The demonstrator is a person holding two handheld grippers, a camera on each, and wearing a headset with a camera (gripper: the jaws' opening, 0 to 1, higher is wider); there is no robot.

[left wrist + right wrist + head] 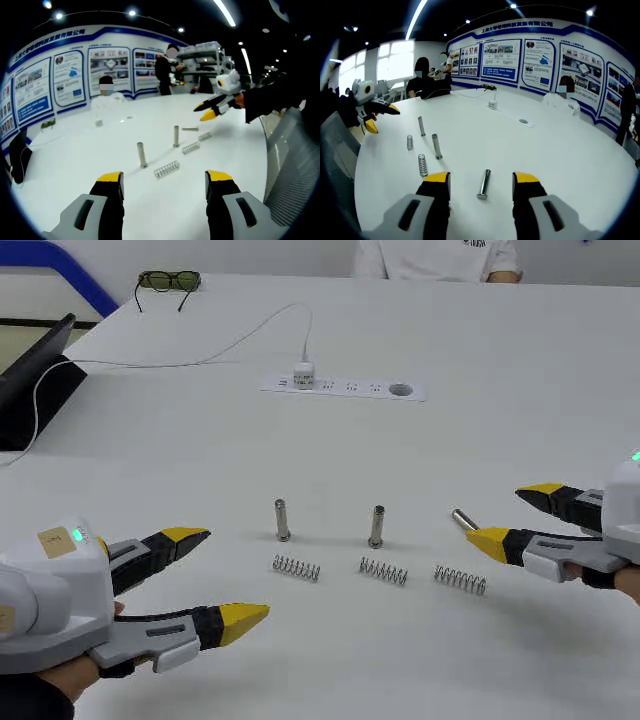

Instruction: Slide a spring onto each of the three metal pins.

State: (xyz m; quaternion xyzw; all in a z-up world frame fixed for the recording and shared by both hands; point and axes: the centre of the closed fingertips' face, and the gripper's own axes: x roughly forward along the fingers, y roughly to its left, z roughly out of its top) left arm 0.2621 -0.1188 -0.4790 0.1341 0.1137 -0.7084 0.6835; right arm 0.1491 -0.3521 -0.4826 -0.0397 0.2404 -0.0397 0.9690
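The left gripper (pixel 235 572) and the right gripper (pixel 495 513) are held wide open and empty, and all 3 springs (pixel 383 571) are seen lying on the table (pixel 500 360) beside the 3 pins (pixel 377 526), none fitted yet.

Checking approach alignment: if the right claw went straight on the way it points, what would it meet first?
Most likely the lying pin, flat on the table just ahead, in line with the middle of the open right claw.

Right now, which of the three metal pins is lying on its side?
The right pin, just ahead of the right gripper and its open jaws, lies flat; the left pin and the middle pin stand upright.
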